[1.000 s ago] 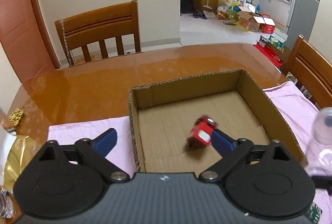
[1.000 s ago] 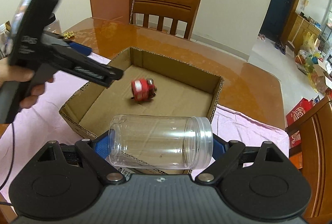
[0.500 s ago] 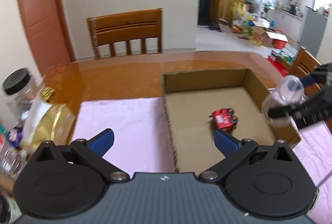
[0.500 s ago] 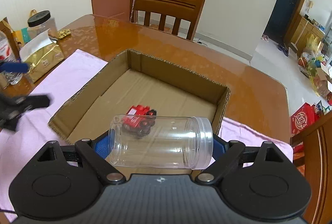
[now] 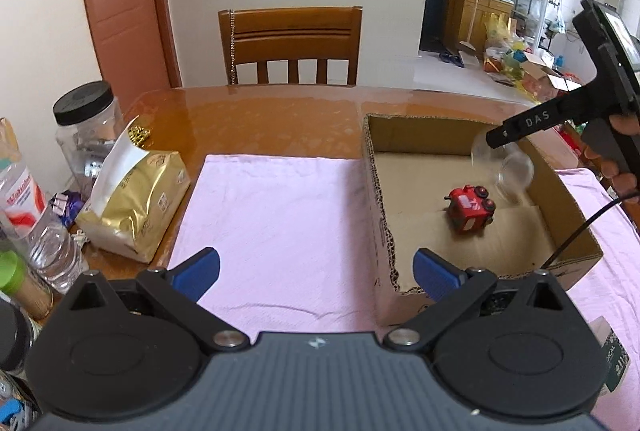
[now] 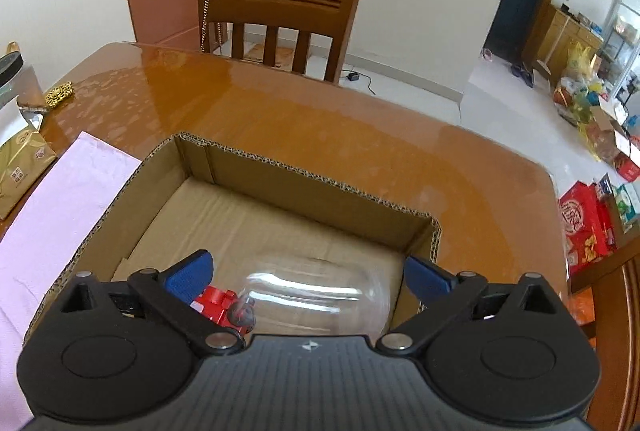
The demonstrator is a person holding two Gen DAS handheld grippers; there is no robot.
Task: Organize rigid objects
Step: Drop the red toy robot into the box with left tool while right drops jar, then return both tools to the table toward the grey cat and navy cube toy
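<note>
Hanging over the cardboard box, the right tool stands with its blue pads spread wide, its jaws having just been opening. The clear plastic jar lies blurred between and below them, neither pad pressing on it. From the left wrist view the jar shows just under the right tool's black finger, inside the box near its far right wall; whether it rests on the box floor cannot be told. The red toy car sits on the box floor, close beside the jar. In the right wrist view the car is just left of the jar's end, partly behind the left pad. The left tool is wide and empty above the pink cloth on the bench, left of the box.
</note>
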